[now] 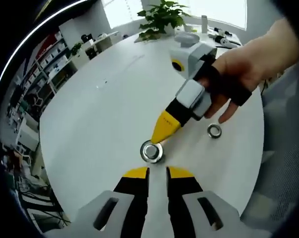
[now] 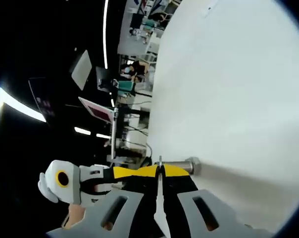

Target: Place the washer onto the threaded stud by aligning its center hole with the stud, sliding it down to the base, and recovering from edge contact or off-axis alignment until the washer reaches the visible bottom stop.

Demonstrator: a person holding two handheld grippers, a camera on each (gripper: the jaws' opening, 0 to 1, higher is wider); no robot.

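The threaded stud [image 1: 152,151] stands on the round white table [image 1: 100,114], just beyond my left gripper [image 1: 158,172], whose yellow-tipped jaws stand a little apart with nothing between them. My right gripper [image 1: 158,141], held by a hand [image 1: 248,64], comes in from the upper right with its tip at the stud's top. In the right gripper view the picture is rolled: the stud [image 2: 185,166] juts sideways from the table [image 2: 228,99]. The right gripper [image 2: 160,171] is shut on a thin washer [image 2: 160,160], seen edge-on at the stud's free end. I cannot tell whether the hole is over the stud.
A loose metal ring [image 1: 214,131] lies on the table to the right of the stud. A potted plant [image 1: 162,20] and small items stand at the far edge. Shelves [image 1: 45,64] line the room past the table's left edge.
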